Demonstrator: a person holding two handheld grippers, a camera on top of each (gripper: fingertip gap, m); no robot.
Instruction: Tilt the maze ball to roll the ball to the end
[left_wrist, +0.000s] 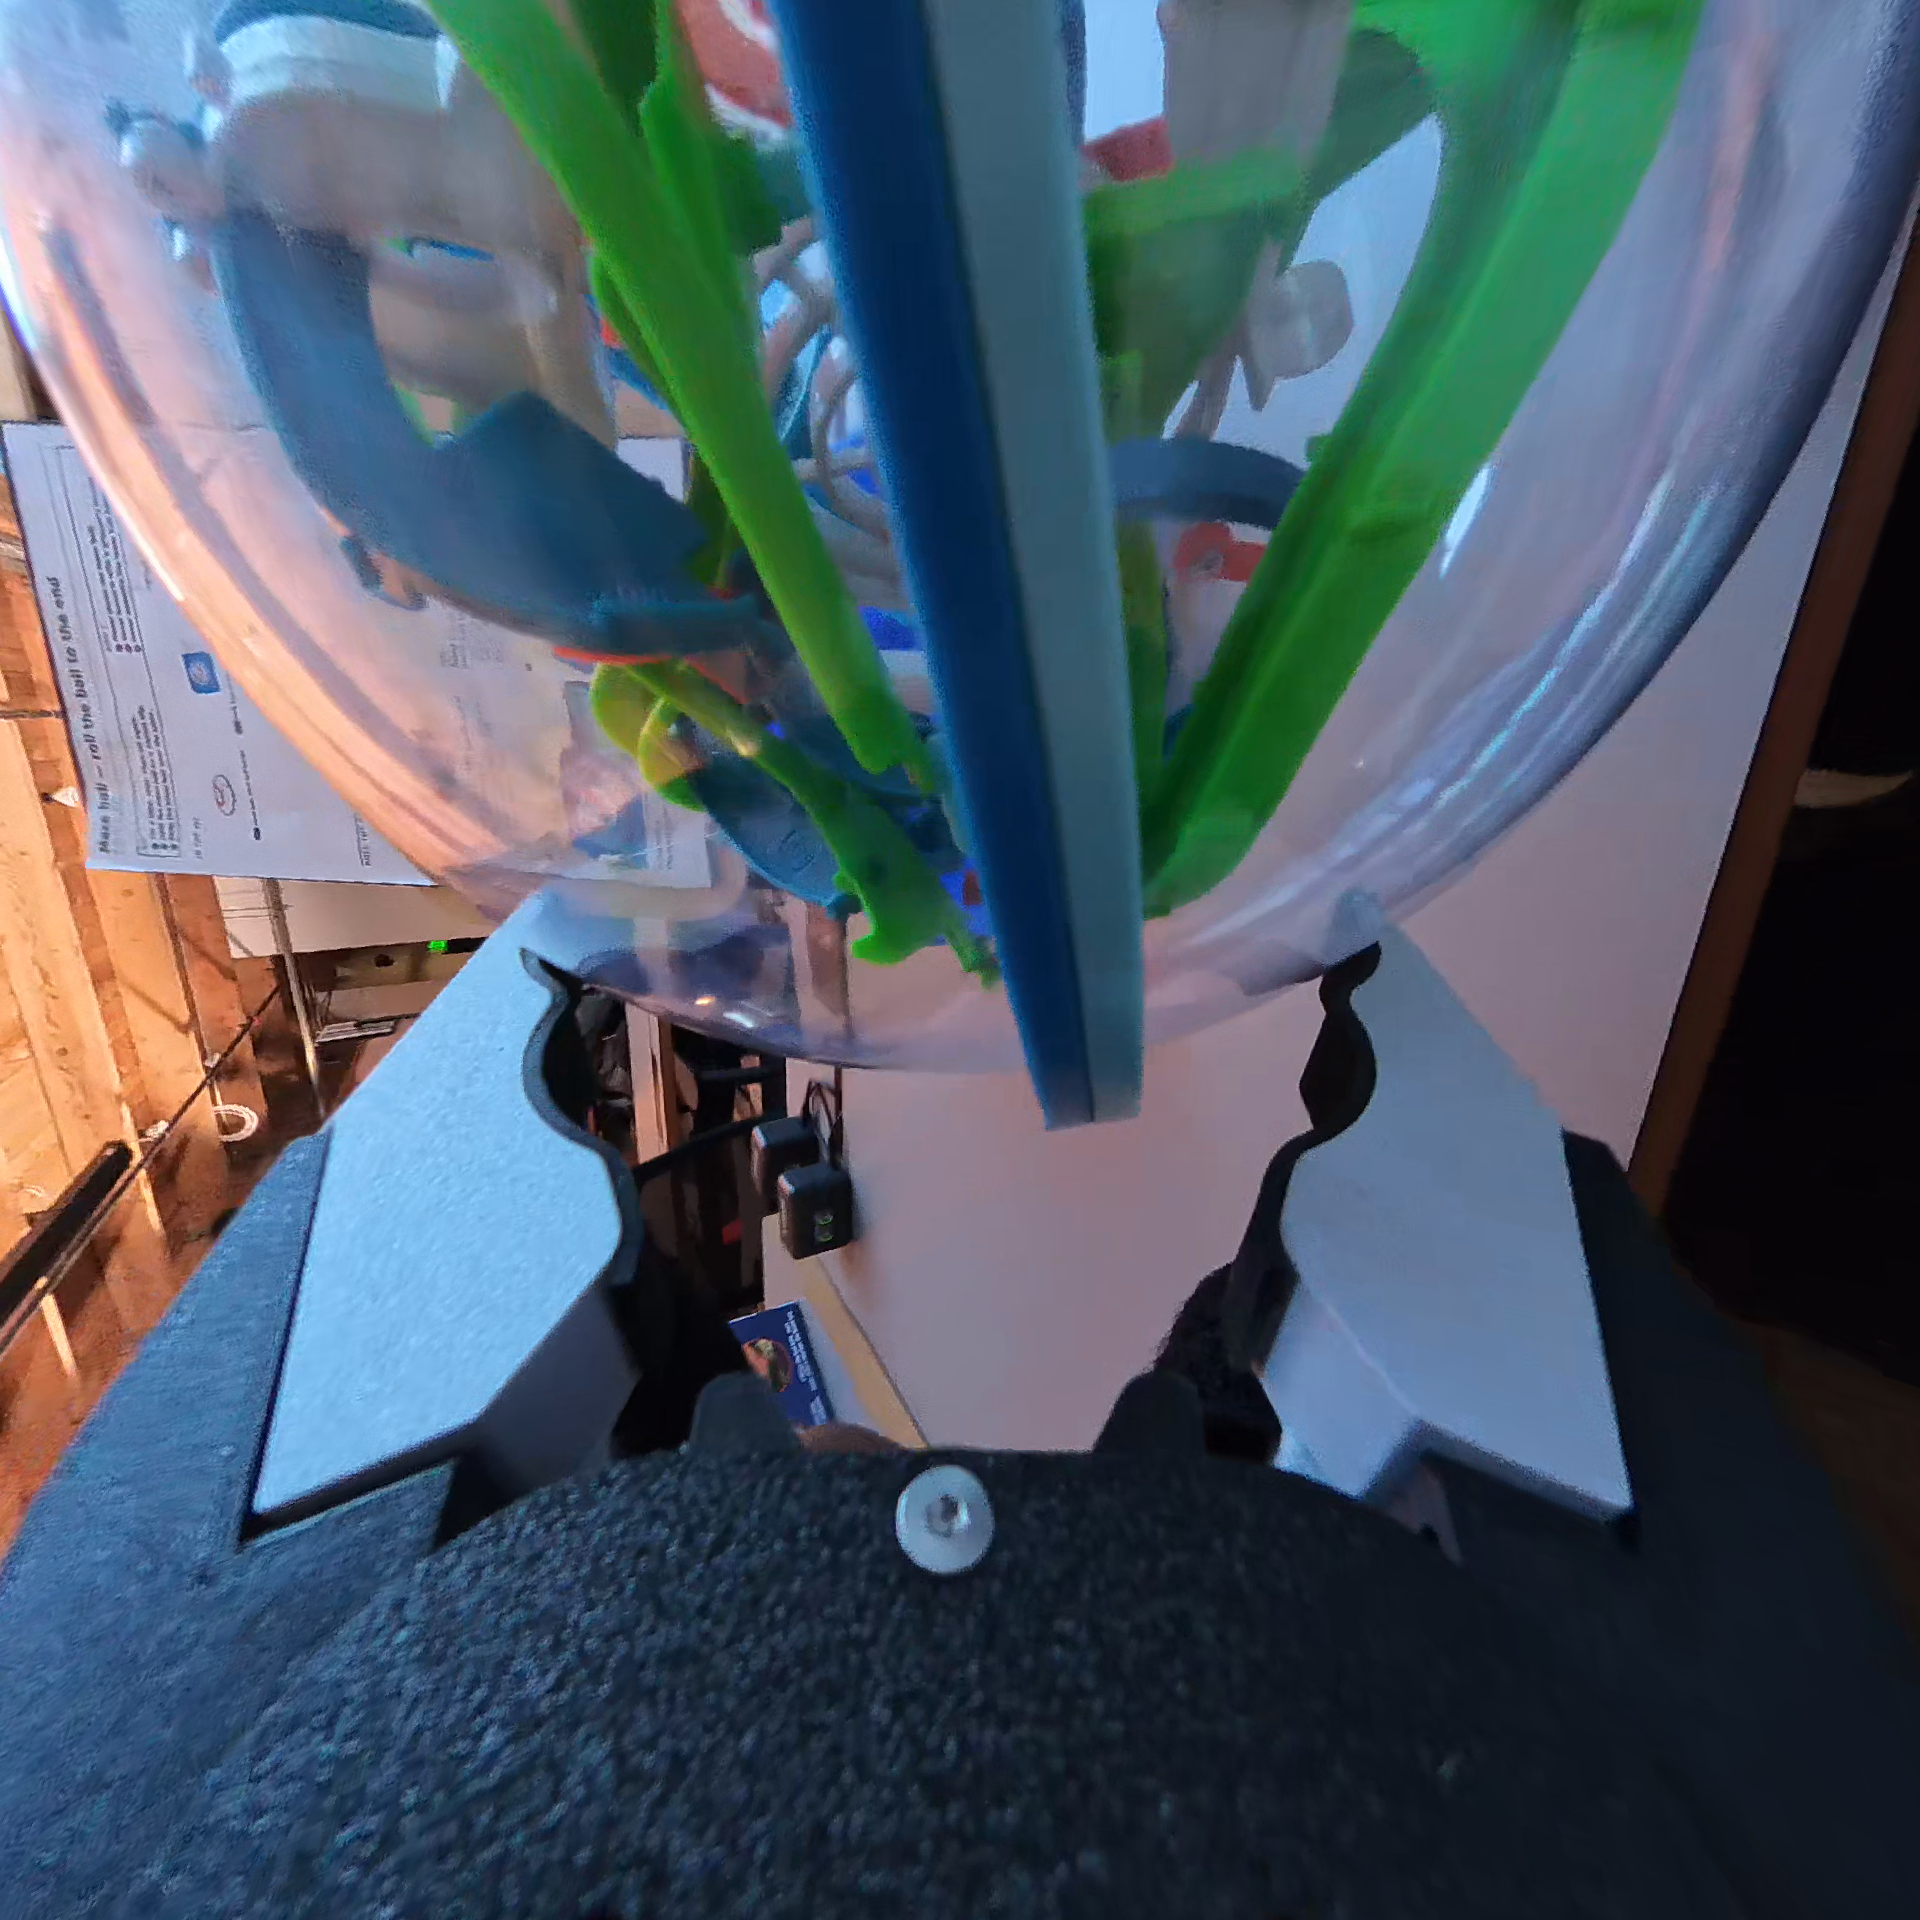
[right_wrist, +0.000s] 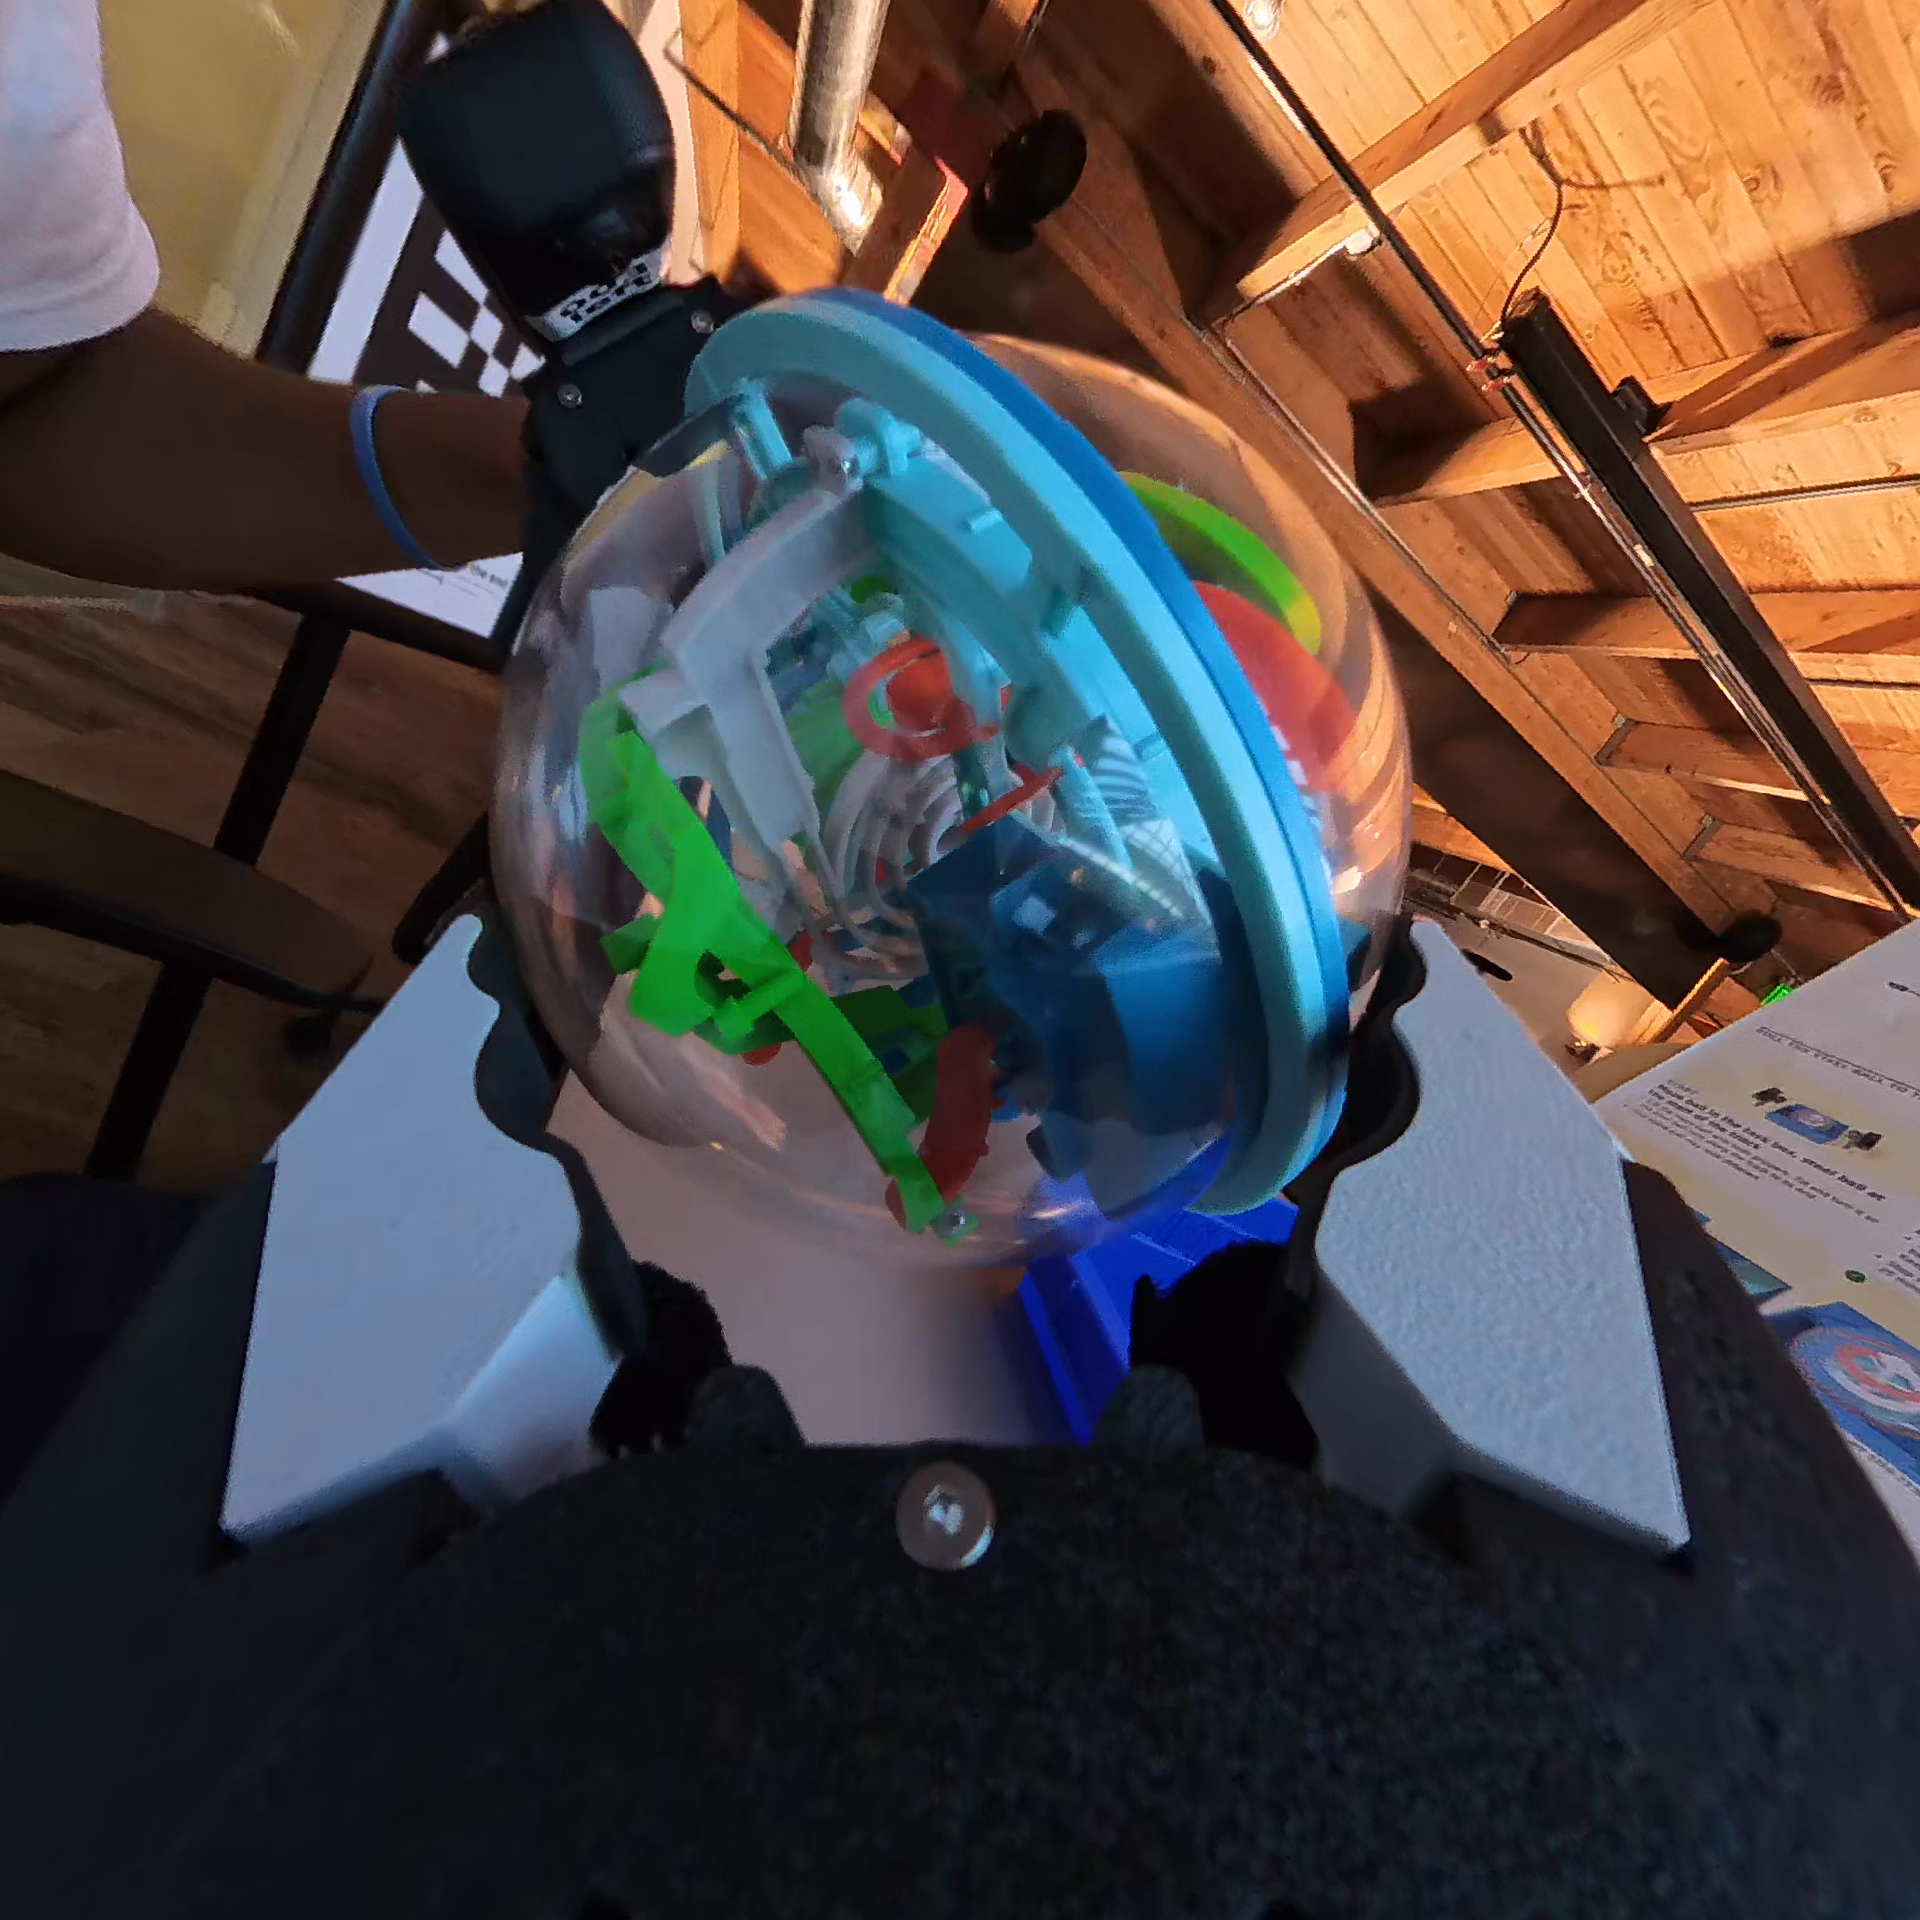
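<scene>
Maze ball held aloft between two grippers, mid-tilt.

The maze ball (right_wrist: 935, 769), a clear sphere with green, blue, red and pale tracks and a blue equator band, hangs above a blue stand (right_wrist: 1132, 1309). The right gripper (right_wrist: 935, 1049) is clamped on its lower sides; the left gripper (left_wrist: 951, 987) cradles it, seemingly touching. The rolling ball may be the small bead near the bottom. Next calls for slow, coordinated tilting.
</scene>
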